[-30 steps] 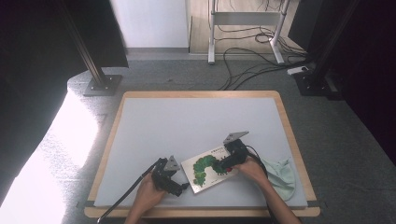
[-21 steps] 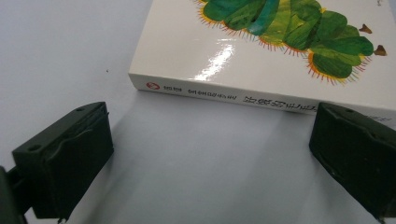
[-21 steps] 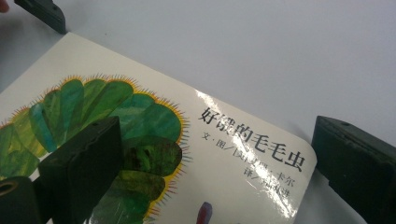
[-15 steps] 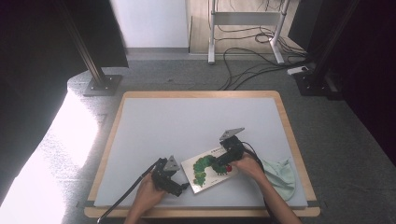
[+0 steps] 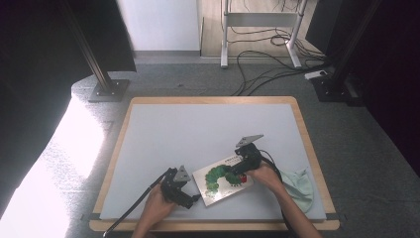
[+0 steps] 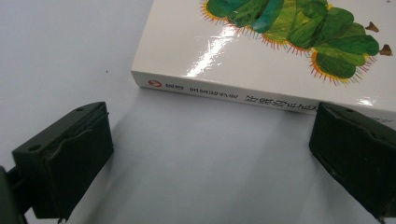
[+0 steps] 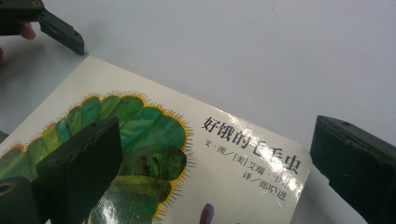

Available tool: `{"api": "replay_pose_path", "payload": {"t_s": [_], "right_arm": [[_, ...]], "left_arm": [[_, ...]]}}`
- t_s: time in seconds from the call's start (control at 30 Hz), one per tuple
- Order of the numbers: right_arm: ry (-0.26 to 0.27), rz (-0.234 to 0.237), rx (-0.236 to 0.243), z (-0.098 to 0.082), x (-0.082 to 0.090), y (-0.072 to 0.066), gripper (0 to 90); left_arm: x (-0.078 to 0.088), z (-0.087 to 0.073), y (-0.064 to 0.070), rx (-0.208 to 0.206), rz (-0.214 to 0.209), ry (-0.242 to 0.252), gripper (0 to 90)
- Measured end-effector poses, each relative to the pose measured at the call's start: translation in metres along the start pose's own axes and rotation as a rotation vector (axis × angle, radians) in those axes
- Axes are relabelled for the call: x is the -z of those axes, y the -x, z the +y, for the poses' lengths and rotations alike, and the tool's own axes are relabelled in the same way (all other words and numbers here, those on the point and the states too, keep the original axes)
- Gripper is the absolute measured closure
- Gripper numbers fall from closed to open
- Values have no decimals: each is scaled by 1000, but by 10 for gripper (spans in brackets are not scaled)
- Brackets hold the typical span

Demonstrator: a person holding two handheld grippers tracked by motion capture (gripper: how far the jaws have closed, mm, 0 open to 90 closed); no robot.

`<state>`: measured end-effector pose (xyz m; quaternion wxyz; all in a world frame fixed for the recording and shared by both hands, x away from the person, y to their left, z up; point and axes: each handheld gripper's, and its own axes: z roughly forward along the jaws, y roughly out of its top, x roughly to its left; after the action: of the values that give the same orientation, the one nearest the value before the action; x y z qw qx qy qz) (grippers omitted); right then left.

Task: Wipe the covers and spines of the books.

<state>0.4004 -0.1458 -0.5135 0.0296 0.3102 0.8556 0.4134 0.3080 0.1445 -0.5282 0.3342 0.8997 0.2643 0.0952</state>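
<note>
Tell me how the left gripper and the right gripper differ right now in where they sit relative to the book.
The left gripper sits low at the book's spine edge, on the table beside it; the right gripper hangs over the cover. In the left gripper view both jaws flank bare table short of the spine; in the right gripper view one jaw overlaps the caterpillar picture. Both stand open, holding nothing.

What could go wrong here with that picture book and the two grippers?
The book lies flat with a glossy cover, so the open right gripper above it may slip rather than catch an edge. The open left gripper faces the spine; a push there could slide the book toward the cloth near the table edge.
</note>
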Motion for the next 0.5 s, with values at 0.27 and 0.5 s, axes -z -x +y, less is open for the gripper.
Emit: {"api": "replay_pose_path", "payload": {"t_s": [0.27,0.5], "right_arm": [[22,23,-42,-3,5,3,22],[36,33,-68,-3,8,3,22]], "left_arm": [[0,0,0,0,1,0,0],[0,0,0,0,1,0,0]]}}
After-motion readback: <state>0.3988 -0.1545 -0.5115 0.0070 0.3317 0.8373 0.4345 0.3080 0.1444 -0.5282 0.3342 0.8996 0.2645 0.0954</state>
